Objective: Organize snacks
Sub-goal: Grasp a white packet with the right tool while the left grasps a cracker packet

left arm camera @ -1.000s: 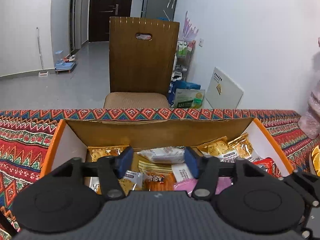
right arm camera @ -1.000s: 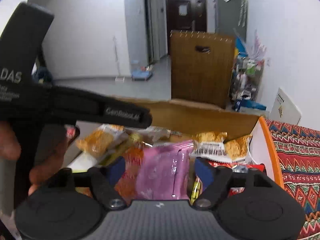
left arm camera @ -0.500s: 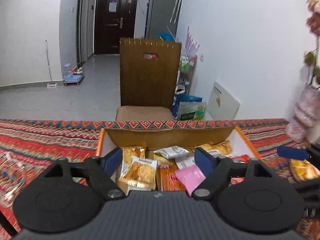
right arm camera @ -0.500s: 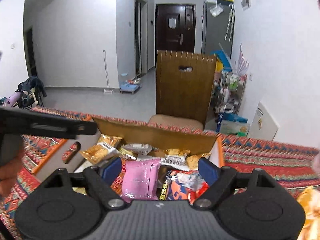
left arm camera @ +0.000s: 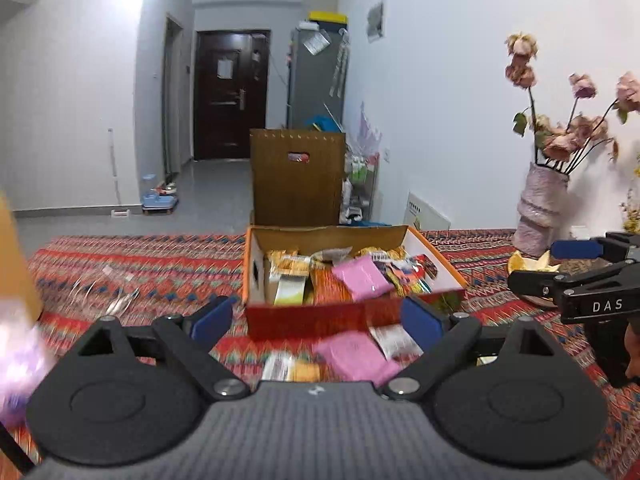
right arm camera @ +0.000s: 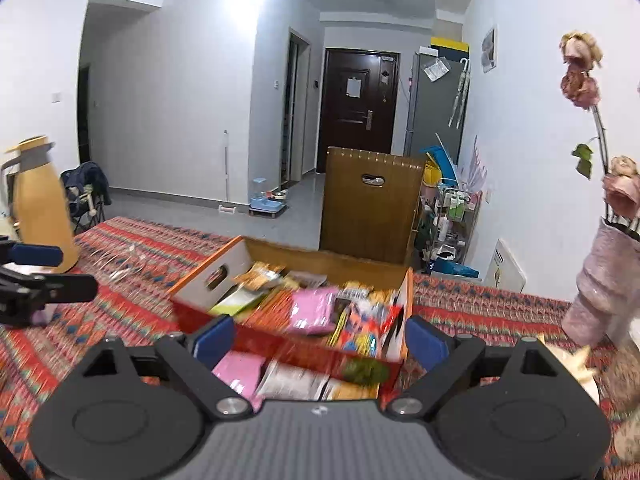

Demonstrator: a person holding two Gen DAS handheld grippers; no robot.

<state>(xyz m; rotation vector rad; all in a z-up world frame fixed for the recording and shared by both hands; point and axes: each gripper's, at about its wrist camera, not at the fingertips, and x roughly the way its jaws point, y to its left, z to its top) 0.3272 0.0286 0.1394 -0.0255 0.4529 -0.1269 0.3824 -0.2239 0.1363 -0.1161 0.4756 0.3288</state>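
I am seeing both the left gripper (left arm camera: 316, 320) and right gripper (right arm camera: 318, 338) standing wide, having just been opening, nothing between them. The snack box (left arm camera: 352, 316) is sitting ahead on the bench (left arm camera: 140, 268), 2 pink packets (left arm camera: 354, 354) lying nearer me.

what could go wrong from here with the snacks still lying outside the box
1. The vase of dried flowers stands close beside the right gripper; a wide swing might tip it.
2. The loose pink packet and others lie tight against the box front, so open jaws could shove the box instead.
3. The box looks heaped; added packets may slide out.
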